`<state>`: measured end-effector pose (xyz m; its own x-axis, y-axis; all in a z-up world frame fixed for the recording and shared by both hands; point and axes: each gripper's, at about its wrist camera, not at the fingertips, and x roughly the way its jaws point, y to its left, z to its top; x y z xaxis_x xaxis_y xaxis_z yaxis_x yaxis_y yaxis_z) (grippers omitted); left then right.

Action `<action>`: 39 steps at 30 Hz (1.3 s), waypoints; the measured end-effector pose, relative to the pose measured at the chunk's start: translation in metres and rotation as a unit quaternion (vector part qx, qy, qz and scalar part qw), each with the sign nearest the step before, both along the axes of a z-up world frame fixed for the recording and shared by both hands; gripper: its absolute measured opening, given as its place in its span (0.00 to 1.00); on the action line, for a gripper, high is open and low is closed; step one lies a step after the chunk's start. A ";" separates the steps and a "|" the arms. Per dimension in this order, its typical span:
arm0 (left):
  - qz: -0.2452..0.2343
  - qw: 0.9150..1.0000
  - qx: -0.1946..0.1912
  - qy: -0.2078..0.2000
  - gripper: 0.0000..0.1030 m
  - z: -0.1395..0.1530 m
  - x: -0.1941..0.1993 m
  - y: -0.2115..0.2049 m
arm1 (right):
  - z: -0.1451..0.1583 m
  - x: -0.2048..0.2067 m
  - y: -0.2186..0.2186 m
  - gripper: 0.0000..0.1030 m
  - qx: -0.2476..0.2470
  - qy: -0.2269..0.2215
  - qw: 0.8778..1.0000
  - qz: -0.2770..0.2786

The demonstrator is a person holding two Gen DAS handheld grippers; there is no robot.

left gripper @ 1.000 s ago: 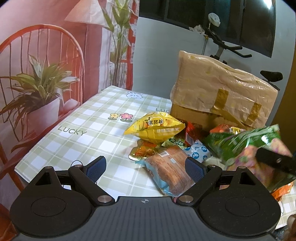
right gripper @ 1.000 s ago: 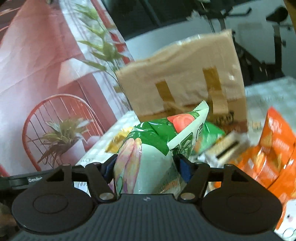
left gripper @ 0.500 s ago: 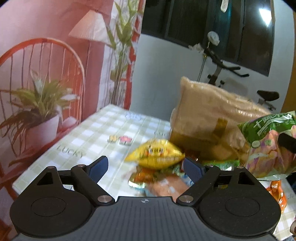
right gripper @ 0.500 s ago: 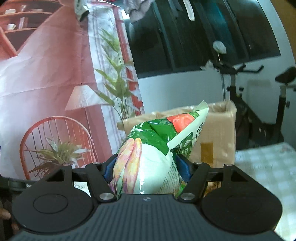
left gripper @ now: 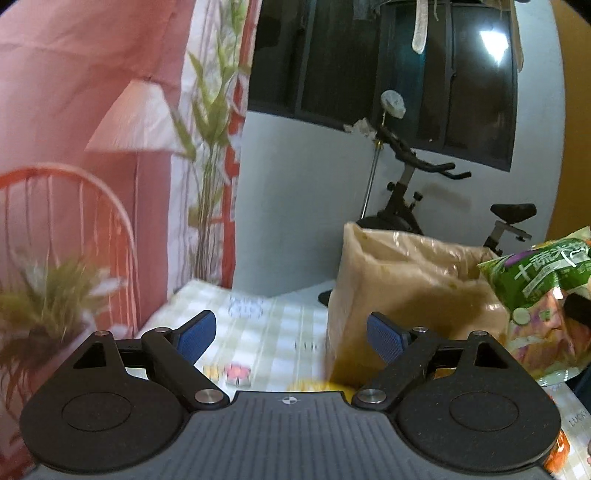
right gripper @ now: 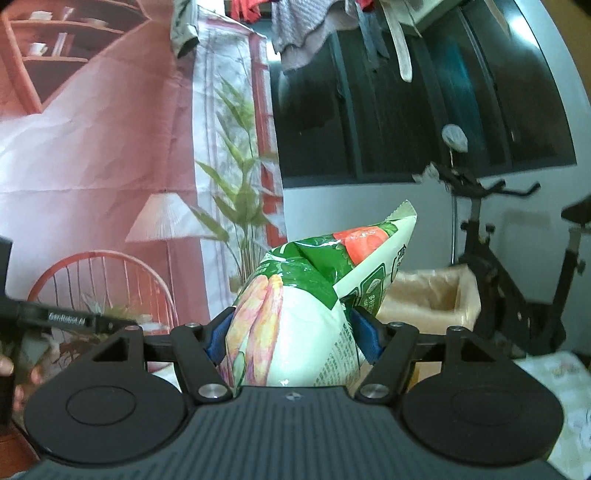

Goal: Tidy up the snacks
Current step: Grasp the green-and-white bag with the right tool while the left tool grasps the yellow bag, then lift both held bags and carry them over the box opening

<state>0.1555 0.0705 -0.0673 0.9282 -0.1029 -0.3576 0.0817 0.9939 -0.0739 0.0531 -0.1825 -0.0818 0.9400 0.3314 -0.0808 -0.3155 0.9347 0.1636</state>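
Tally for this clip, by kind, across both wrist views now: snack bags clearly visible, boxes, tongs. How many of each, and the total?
Snack bags: 1, the green and white bag, also seen from the left wrist, clamped in the right tongs.
Boxes: 1, the open cardboard box.
Tongs: 2, right plus the open, empty left tongs.
Total: 4. Blurred scraps at the frame edge not counted.

an exercise bike (left gripper: 417,206) stands behind the tabletop (left gripper: 266,332) with its green check cloth, against a pale wall below a dark window (right gripper: 424,110). to the left hangs a pink printed backdrop (right gripper: 92,147) picturing a lamp, a red chair and plants. laundry (right gripper: 306,33) dangles overhead.
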 end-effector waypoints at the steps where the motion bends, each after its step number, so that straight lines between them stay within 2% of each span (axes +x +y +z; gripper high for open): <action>1: -0.003 1.000 0.003 0.002 0.89 -0.001 0.005 -0.002 | 0.004 0.003 -0.001 0.66 -0.001 -0.006 1.000 0.000; 4: -0.015 1.000 0.001 0.026 0.91 -0.014 0.023 -0.009 | 0.011 0.015 -0.002 0.66 -0.006 -0.017 1.000 -0.007; 8: -0.030 0.994 -0.021 0.098 0.91 -0.052 0.057 -0.016 | 0.010 0.031 -0.002 0.66 -0.006 -0.011 1.000 -0.012; 11: -0.036 0.988 -0.041 0.147 0.91 -0.079 0.080 -0.020 | 0.009 0.040 0.000 0.66 -0.014 -0.007 1.000 -0.014; 18: -0.041 0.979 -0.025 0.197 0.91 -0.111 0.117 -0.019 | 0.012 0.054 -0.006 0.66 -0.018 -0.001 1.000 -0.016; 23: -0.055 0.969 -0.017 0.241 0.92 -0.136 0.128 -0.021 | 0.014 0.058 -0.012 0.66 -0.011 0.001 1.000 -0.022; 26: -0.063 0.971 -0.002 0.231 0.89 -0.139 0.123 -0.023 | 0.015 0.060 -0.015 0.66 -0.010 0.001 1.000 -0.025; 27: -0.061 0.972 0.000 0.226 0.81 -0.138 0.121 -0.022 | 0.015 0.061 -0.016 0.66 -0.009 0.002 1.000 -0.027; 31: -0.054 0.976 -0.002 0.209 0.74 -0.123 0.109 -0.017 | 0.016 0.065 -0.020 0.66 -0.001 0.006 1.000 -0.029; 36: -0.039 0.986 -0.004 0.163 0.71 -0.088 0.089 -0.008 | 0.019 0.065 -0.023 0.66 -0.005 0.000 1.000 -0.029; 39: -0.022 0.993 0.002 0.119 0.71 -0.058 0.079 -0.003 | 0.022 0.067 -0.025 0.66 -0.003 -0.004 1.000 -0.030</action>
